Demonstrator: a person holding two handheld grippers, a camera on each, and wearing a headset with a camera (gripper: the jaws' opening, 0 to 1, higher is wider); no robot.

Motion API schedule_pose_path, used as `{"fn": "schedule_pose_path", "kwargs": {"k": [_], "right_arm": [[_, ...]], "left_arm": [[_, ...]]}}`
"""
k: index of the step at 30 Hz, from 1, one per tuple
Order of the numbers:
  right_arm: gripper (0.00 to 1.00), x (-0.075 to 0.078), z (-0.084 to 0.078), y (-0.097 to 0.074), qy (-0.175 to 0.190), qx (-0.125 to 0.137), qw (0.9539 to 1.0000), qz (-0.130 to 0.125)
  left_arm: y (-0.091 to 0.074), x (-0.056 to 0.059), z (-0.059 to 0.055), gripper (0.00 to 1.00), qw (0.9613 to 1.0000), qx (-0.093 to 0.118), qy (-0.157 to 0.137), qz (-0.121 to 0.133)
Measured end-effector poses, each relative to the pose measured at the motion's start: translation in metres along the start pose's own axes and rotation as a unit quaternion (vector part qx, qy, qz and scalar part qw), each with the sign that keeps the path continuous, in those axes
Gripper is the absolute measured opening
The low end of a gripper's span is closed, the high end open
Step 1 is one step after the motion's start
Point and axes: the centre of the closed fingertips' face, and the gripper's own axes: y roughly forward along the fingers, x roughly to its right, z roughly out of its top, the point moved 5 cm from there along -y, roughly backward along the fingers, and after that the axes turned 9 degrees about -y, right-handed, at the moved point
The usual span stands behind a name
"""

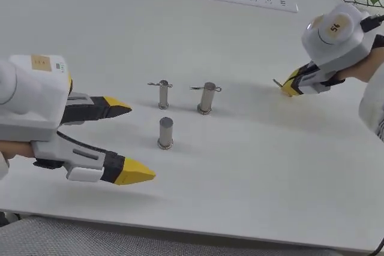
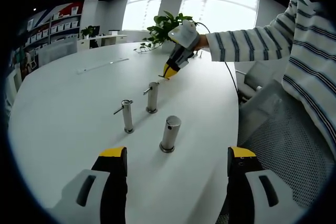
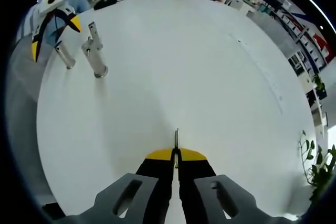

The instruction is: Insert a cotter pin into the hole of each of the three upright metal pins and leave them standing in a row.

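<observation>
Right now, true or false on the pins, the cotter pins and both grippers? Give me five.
The back left pin and back right pin each carry a fitted cotter pin. True.
The front pin carries one too. False: it is bare.
The left gripper is shut on the front pin. False: open, apart from it.
The right gripper is shut on a spare cotter pin. True.
The three pins form one straight row. False: the front pin stands ahead of the others.

Metal pins (image 1: pixel 165 131) and cotter pin (image 3: pixel 176 141) are silver-grey, table (image 1: pixel 270 166) white, left gripper (image 1: pixel 137 141) and right gripper (image 1: pixel 288 87) yellow-tipped; sleeve (image 2: pixel 247 45) stripes seem navy.
</observation>
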Motion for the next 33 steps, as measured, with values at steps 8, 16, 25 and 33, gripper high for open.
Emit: {"fn": "schedule_pose_path", "kwargs": {"k": [8,16,25,33], "right_arm": [[0.02,-0.002,0.001,-0.004,-0.004,0.001,1.0000,-0.003],[0.02,-0.005,0.004,-0.012,-0.011,0.008,0.9999,-0.008],[0.02,-0.010,0.006,-0.020,-0.021,0.016,0.9994,-0.023],[0.02,-0.022,0.009,-0.028,-0.035,0.025,0.9985,-0.033]], "left_arm": [[-0.001,0.000,0.001,0.78,1.0000,0.002,-0.002,-0.001],[-0.001,0.002,0.006,0.78,1.0000,0.005,0.001,-0.003],[0.000,0.004,0.014,0.74,0.9999,0.014,0.007,-0.004],[0.007,0.009,0.025,0.73,0.9994,0.030,0.017,-0.007]]}}
